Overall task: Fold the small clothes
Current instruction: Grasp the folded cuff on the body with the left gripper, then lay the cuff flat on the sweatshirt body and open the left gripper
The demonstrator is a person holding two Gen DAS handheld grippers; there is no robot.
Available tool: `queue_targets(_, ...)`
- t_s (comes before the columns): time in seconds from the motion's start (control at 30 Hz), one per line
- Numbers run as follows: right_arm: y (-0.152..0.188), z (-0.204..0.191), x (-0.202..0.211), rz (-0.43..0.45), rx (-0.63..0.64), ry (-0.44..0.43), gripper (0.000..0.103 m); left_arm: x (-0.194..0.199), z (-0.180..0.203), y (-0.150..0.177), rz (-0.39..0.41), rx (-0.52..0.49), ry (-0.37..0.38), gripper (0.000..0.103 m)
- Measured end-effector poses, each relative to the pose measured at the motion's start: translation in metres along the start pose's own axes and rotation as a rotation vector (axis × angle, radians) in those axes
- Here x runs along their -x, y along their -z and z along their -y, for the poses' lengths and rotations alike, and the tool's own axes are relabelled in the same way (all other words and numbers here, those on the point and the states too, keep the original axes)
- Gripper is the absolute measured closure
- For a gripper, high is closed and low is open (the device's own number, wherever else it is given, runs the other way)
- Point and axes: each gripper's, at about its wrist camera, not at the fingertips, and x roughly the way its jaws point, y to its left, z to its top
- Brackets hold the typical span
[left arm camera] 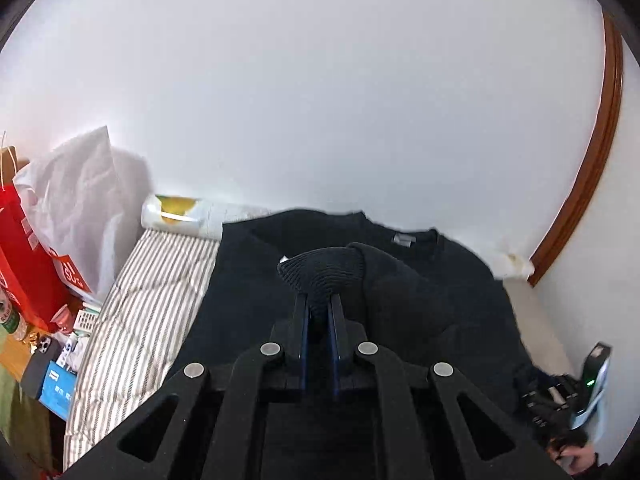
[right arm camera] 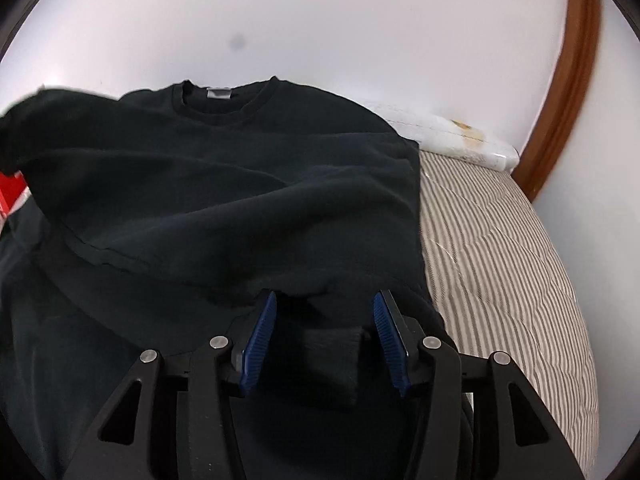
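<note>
A black sweatshirt [right arm camera: 224,184] lies on a striped bed, its neck with a grey label [right arm camera: 219,93] toward the wall. My left gripper [left arm camera: 319,300] is shut on the ribbed cuff [left arm camera: 324,270] of a sleeve and holds it up over the sweatshirt body [left arm camera: 432,312]. My right gripper [right arm camera: 325,304] is open, its blue pads [right arm camera: 260,344] on either side of a ribbed cuff [right arm camera: 332,356] lying on the sweatshirt's right side. The lifted sleeve shows at the far left of the right wrist view [right arm camera: 36,108].
The striped bedcover [left arm camera: 148,304] [right arm camera: 500,264] runs to both sides of the sweatshirt. A white wall is behind. A red bag [left arm camera: 28,256], a white plastic bag [left arm camera: 80,208] and small items sit left of the bed. A brown wooden frame [right arm camera: 560,120] stands at right.
</note>
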Motion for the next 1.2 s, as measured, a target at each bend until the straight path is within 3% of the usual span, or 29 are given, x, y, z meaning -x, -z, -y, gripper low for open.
queue_targets(0.23,0.001,-0.012,-0.006,-0.007,0.112,0.031,0.051,0.001,-0.003,-0.017,0.025,0.011,0.009,0.095)
queue_targets(0.37,0.005,0.004,-0.005,-0.021,0.058,-0.004,0.048,-0.005,-0.009,-0.013,0.014,0.004,-0.003,0.095)
queue_targets(0.43,0.006,0.006,-0.009,-0.02,0.067,-0.001,0.06,-0.011,-0.014,-0.008,-0.005,0.014,-0.002,0.095)
queue_targets(0.47,0.006,0.005,-0.009,-0.013,0.076,0.005,0.086,-0.014,-0.017,-0.006,-0.014,0.019,-0.002,0.095)
queue_targets(0.57,0.001,0.011,0.0,0.043,0.069,-0.024,0.096,-0.025,-0.023,-0.003,-0.031,0.025,-0.014,0.095)
queue_targets(0.67,-0.008,0.029,0.032,0.145,-0.002,-0.087,0.097,-0.03,-0.026,-0.007,-0.033,0.025,-0.02,0.095)
queue_targets(0.8,-0.008,0.04,0.075,0.25,0.015,-0.121,0.097,-0.031,-0.031,-0.013,-0.03,0.009,-0.015,0.095)
queue_targets(0.93,0.01,0.03,0.074,0.195,0.099,-0.154,0.097,-0.041,-0.045,-0.001,-0.069,-0.011,-0.032,0.095)
queue_targets(1.0,0.022,0.015,0.063,0.133,0.179,-0.123,0.096,-0.051,-0.053,0.012,-0.112,-0.005,-0.041,0.095)
queue_targets(1.1,0.035,0.012,0.048,0.051,0.198,-0.096,0.093,-0.07,-0.064,0.039,-0.199,0.002,-0.067,0.094)
queue_targets(1.2,0.035,0.021,0.063,0.075,0.158,-0.121,0.085,-0.076,-0.071,0.06,-0.247,-0.004,-0.117,0.091)
